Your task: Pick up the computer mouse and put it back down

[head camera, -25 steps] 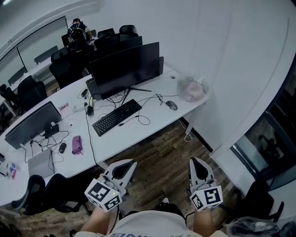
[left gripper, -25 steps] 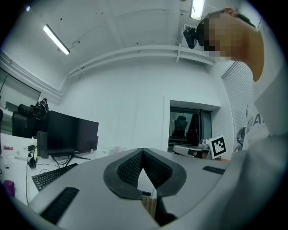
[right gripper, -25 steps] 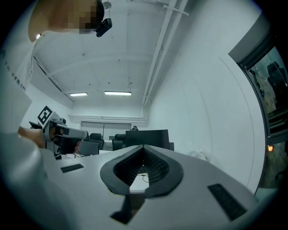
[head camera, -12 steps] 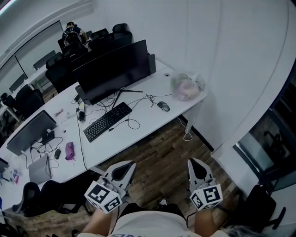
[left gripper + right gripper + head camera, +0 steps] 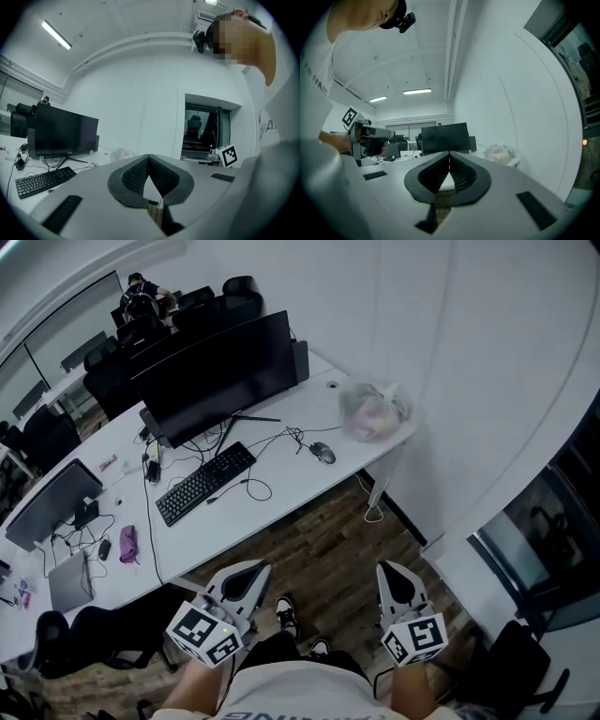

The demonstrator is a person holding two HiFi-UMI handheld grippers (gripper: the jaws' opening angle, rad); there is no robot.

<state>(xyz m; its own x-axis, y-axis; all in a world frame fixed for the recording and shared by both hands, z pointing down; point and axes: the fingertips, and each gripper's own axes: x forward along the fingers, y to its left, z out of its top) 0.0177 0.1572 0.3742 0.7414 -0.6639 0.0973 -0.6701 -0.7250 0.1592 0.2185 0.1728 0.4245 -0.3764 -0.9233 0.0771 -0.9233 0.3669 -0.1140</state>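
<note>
White tabletop (image 5: 291, 486) carries the dark computer mouse (image 5: 322, 453), which lies near its right end, between a black keyboard (image 5: 204, 483) and a crumpled plastic bag (image 5: 373, 413), in front of a large monitor (image 5: 216, 371). Over the wooden floor (image 5: 328, 549) the left tool (image 5: 255, 570) and the right tool (image 5: 388, 570) hang side by side, well apart from the mouse. Each has its jaws pressed together at the tips, with nothing between them.

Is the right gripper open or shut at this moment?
Shut and empty: in its own view the right gripper shows its jaws meeting at the tips, with nothing between them.
</note>
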